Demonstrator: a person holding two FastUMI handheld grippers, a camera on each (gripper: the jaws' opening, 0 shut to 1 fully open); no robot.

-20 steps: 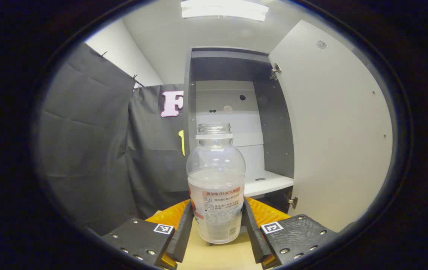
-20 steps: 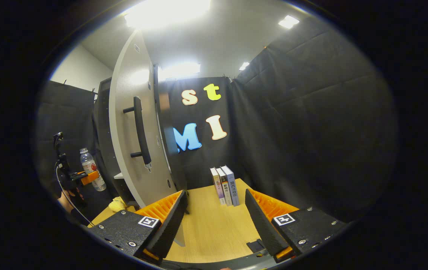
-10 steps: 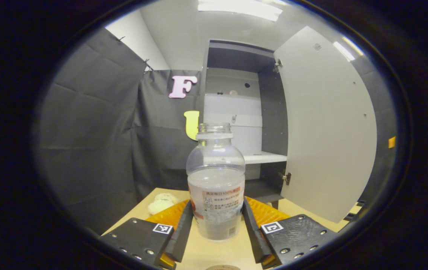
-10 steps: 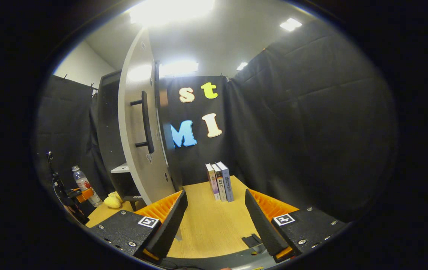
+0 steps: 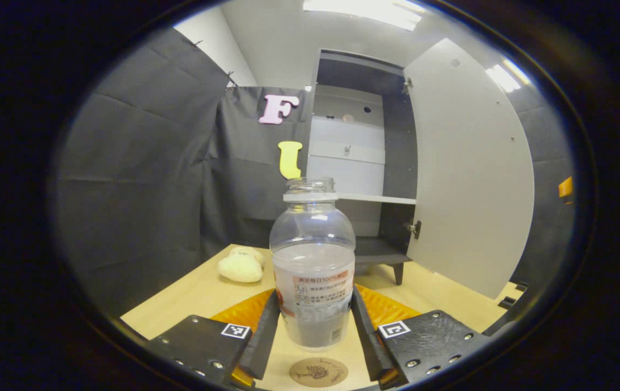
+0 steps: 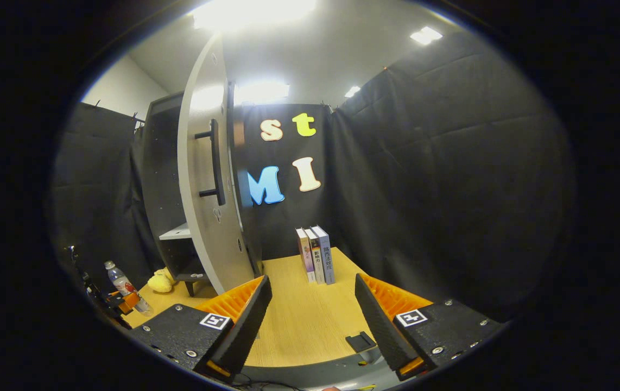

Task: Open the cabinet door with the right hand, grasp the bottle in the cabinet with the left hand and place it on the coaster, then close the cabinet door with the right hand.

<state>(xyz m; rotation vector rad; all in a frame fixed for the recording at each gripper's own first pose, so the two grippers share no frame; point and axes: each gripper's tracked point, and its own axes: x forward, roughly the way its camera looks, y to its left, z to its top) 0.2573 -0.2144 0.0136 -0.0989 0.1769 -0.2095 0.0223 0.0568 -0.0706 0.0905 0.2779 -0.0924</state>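
Bottle (image 5: 312,260) pinched in our left claw (image 5: 312,336), lowered from cabinet (image 5: 359,157) height toward the counter (image 5: 196,293); coaster (image 5: 318,372) now at 6 o'clock beneath. Release nears. Right claw (image 6: 310,320) spread, idle.

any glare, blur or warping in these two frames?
Left gripper view: sharp; the bottle in the left gripper is crisp, the ceiling light is blown out, and fisheye bows the cabinet door. Right gripper view: strong glare from the ceiling light washes the top of the door, which curves heavily; the books stay legible, and the bottle at the rim is small and dim.
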